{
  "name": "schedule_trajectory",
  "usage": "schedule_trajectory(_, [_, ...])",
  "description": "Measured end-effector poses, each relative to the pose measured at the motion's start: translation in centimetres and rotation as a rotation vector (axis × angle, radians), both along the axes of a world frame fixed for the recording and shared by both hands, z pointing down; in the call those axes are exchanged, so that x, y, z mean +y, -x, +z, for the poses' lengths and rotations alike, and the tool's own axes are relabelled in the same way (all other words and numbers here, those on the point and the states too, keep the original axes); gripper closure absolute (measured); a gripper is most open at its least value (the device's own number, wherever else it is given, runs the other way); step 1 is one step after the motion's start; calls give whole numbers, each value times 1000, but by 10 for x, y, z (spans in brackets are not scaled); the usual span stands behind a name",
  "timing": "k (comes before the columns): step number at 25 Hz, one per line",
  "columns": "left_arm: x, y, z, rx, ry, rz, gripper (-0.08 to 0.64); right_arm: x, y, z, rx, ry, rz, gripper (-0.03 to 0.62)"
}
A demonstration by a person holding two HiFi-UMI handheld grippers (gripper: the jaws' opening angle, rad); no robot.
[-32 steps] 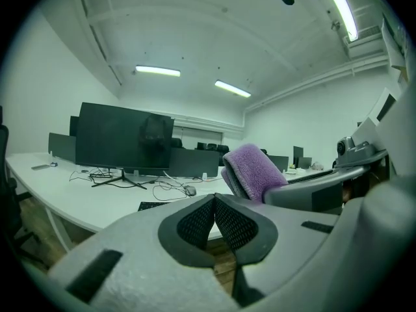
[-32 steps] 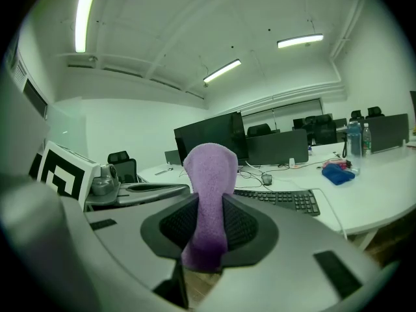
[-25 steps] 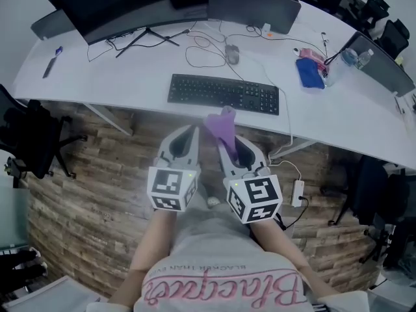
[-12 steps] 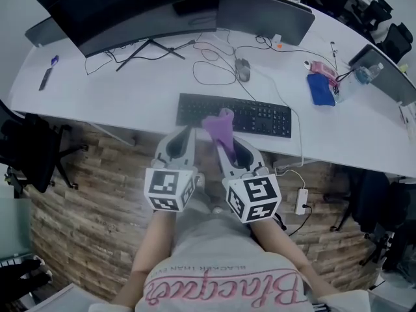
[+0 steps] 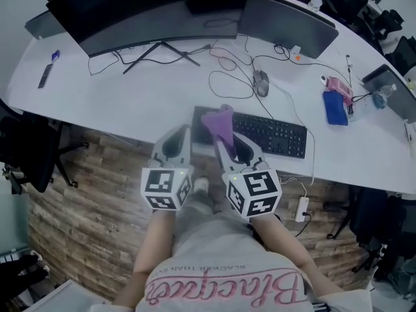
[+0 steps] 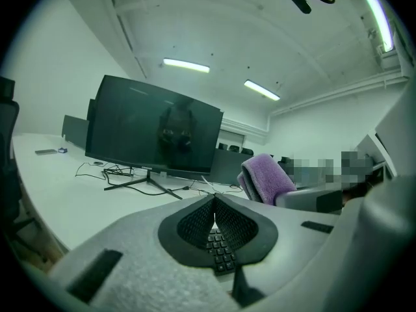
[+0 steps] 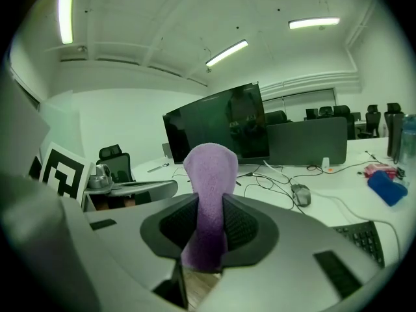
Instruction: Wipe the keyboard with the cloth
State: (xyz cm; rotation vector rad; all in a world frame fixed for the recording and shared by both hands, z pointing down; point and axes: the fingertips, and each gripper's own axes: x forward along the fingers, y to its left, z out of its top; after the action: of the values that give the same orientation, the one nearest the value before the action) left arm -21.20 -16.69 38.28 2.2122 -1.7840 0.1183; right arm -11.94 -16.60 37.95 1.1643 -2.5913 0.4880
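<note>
A black keyboard point(image 5: 266, 131) lies near the front edge of the white desk point(image 5: 130, 96). My right gripper point(image 5: 224, 149) is shut on a folded purple cloth point(image 5: 219, 123), which sticks up past its jaws over the keyboard's left end. In the right gripper view the cloth point(image 7: 209, 194) stands upright between the pads, and the keyboard point(image 7: 359, 238) shows at the lower right. My left gripper point(image 5: 184, 142) hovers beside it at the desk's front edge, shut with nothing in it. In the left gripper view keyboard keys point(image 6: 220, 252) show just beyond its jaws, and the cloth point(image 6: 266, 177) is at the right.
A large monitor point(image 5: 130, 12) and a second one point(image 5: 289, 21) stand at the back of the desk. A mouse point(image 5: 260, 82) with loose cables lies behind the keyboard. A blue pouch point(image 5: 336, 108) sits at the right. A black chair point(image 5: 29, 151) stands at the left on the wood floor.
The view has shifted, so the desk and keyboard sit further right and nearer. The cloth's tip now overlaps the keyboard's left end instead of hanging in front of it.
</note>
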Motion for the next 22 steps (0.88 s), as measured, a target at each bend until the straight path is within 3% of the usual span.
schedule_trajectory(4, [-18,20,6,3,10,-1,554,-22,23,8,9,25,-10,503])
schedule_trajectory(10, [-48,46,26,-1,61,5,554,-52,61,44,-7,209,9,503])
schedule_trajectory(22, [-90,70,85,-34,189,55,554,-95,97,103,60,307,41,503])
